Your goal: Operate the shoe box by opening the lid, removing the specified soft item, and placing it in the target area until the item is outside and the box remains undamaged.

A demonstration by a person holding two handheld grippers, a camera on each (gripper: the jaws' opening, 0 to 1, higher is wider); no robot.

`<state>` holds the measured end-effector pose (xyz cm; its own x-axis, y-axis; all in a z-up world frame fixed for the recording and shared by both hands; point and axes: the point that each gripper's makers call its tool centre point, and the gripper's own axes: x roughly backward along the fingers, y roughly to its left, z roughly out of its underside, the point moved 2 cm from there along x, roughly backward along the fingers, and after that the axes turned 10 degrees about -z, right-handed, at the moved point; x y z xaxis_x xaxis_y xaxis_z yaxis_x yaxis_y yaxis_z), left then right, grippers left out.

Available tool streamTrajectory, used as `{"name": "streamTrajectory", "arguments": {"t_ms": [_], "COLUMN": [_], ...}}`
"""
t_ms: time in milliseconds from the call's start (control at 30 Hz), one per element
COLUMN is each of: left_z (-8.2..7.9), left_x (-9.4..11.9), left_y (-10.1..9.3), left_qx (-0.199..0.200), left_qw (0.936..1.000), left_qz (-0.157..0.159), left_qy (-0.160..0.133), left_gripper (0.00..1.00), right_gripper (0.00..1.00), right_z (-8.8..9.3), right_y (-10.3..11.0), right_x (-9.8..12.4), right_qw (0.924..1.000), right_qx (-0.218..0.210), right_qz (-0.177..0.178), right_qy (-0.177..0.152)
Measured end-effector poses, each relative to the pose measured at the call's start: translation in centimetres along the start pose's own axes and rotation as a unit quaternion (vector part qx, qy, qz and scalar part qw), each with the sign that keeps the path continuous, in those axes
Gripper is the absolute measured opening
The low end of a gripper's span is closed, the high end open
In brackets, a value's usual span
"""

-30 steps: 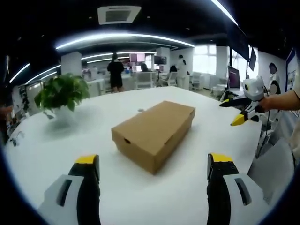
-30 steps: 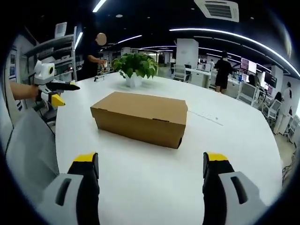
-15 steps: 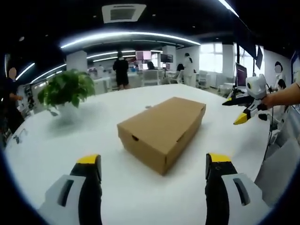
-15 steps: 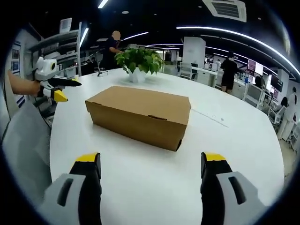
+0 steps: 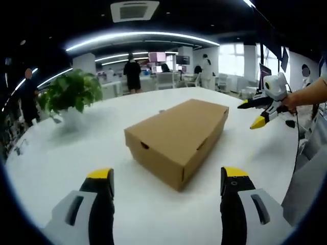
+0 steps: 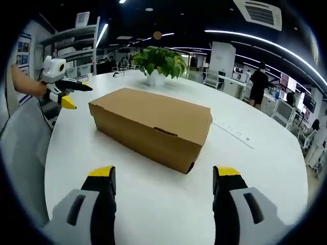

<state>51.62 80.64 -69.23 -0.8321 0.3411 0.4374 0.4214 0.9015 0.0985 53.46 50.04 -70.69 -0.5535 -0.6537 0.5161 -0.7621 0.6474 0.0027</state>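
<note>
Shoe box: a closed brown cardboard shoe box (image 5: 179,135) lies flat on the white table (image 5: 66,153), lid still down, nothing taken out yet.

Box from the left gripper: the left gripper (image 5: 167,176) has its 2 yellow-tipped fingers (image 5: 100,174) spread wide and holding nothing; the box sits just ahead between them, a near corner pointing toward the gripper, the long axis running away to the far right.

Box from the right gripper: the right gripper (image 6: 164,174) also has its 2 fingers (image 6: 225,172) wide apart and holding nothing; the box (image 6: 153,125) lies ahead, its long side face turned toward the gripper, with a small notch at the lid edge on that face.

Nearer gripper: about equal; the 2 grippers face the box from different sides. The right one, facing the long lid edge, looks better placed to lift the lid, as a judgement.

Other things: a potted plant (image 5: 71,94) stands far left on the table, well apart from the box.

Change from 1 second ago: the box looks larger and closer in both views, so both grippers have moved nearer to it; the box itself has not shifted on the table, and the fingers stay wide.
</note>
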Motion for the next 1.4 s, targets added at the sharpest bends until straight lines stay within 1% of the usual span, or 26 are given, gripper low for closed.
{"name": "streamTrajectory", "arguments": {"t_ms": [233,333,567,767,1067,1200,1400], "left_z": [0.2,0.2,-0.2,-0.1,-0.3,-0.3,-0.2], "left_x": [-1.1,-1.7,-2.9,-4.0,-5.4,-5.9,-6.1], "left_y": [-0.4,-0.7,-1.4,-2.0,-2.2,-2.3,-2.5], "left_qx": [0.005,0.005,0.006,0.005,0.022,0.020,0.028], "left_qw": [1.0000,0.9999,0.9999,0.9997,0.9994,0.9993,0.9991], "left_qz": [-0.001,-0.002,-0.002,-0.002,-0.010,-0.011,-0.010], "left_qy": [0.009,0.013,0.015,0.022,0.026,0.029,0.032], "left_gripper": [0.80,0.79,0.77,0.75,0.71,0.68,0.67], "right_gripper": [0.66,0.64,0.61,0.59,0.55,0.51,0.50], "right_z": [-0.4,-0.3,-0.7,-0.7,-1.4,-1.7,-1.6], "right_y": [-1.1,-1.9,-3.2,-3.5,-4.2,-4.5,-4.6], "right_x": [-0.9,-1.4,-2.3,-3.3,-4.4,-4.8,-5.2], "right_qw": [0.9998,0.9997,0.9994,0.9984,0.9986,0.9988,0.9985], "right_qx": [0.013,0.018,0.022,0.035,0.023,0.018,0.018], "right_qz": [-0.011,-0.013,-0.021,-0.034,-0.043,-0.044,-0.048], "right_qy": [0.007,0.014,0.019,0.029,0.020,0.015,0.019]}}
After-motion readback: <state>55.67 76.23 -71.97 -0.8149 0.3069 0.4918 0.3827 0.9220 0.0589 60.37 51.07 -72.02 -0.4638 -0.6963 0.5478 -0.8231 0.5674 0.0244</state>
